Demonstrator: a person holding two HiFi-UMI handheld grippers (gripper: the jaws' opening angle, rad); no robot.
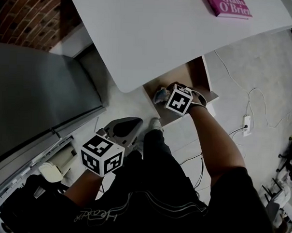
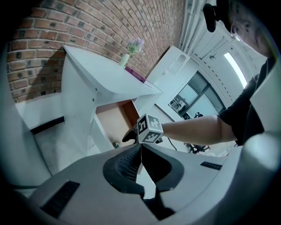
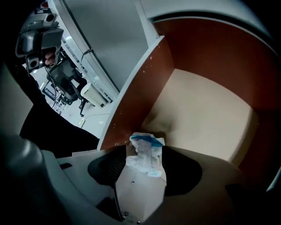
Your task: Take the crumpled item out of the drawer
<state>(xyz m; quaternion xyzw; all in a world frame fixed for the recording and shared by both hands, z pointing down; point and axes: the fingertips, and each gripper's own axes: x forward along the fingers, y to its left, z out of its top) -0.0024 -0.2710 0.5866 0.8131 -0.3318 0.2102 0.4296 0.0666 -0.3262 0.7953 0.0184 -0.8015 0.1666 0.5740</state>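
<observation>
The crumpled item (image 3: 144, 159), lying in the drawer (image 3: 206, 118) beside its side wall and between the wide-open, empty jaws of the right gripper (image 3: 142, 151), may be merely nipped and dropped if they are closed too high.

The head view looks steeply down from above onto the desk (image 1: 154, 36), with the open drawer (image 1: 193, 74) at 1 o'clock of centre. The left gripper (image 1: 128, 127) sits at 7 o'clock there. Its view faces across at the desk's side from farther back. The right gripper view looks down into the drawer from close in. All three views share the drawer, and the left gripper view also catches the right gripper (image 2: 126, 137) near centre.
</observation>
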